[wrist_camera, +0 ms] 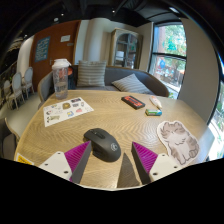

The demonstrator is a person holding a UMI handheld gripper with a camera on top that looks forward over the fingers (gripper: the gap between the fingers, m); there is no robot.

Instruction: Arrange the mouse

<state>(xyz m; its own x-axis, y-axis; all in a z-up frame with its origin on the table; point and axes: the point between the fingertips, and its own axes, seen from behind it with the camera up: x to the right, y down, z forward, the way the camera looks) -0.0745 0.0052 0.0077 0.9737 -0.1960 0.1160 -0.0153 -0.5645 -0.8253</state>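
Observation:
A dark grey computer mouse [103,143] lies on the wooden table [120,115], just ahead of my fingers and slightly toward the left one. My gripper [111,158] is open, its two fingers with magenta pads [76,154] spread wide on either side below the mouse. Neither finger touches the mouse. A cat-shaped mouse mat [179,141] lies on the table to the right, beyond the right finger.
A plastic cup with a lid [61,77] stands at the back left beside a printed sheet [67,110]. A dark book [133,101], a white object [155,102] and a small green item [153,113] lie further back. A sofa [110,78] stands behind the table.

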